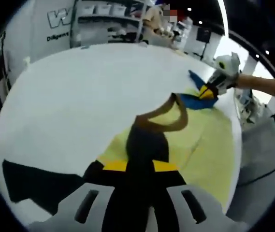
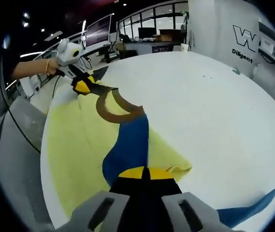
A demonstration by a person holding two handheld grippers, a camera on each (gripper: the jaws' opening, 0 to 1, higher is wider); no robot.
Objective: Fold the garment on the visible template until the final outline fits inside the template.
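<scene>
You're gripping the garment (image 2: 127, 145) w/ both grippers, left gripper (image 1: 139, 166) & right gripper (image 2: 144, 174) pinched tight on fabric, holding it stretched above the yellow template (image 1: 200, 145) on the table (image 2: 214, 106).

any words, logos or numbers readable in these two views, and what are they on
"W", a large outlined logo letter, on the white wall panel; in the left gripper view it is cut off at the edge.
"Diligent", partly cut off, printed under that logo.
Nothing readable on the garment, yellow template or grippers.

bright overhead ceiling lts | table (image 1: 79, 106) glare | soft blur | strong fisheye edge warp
</scene>
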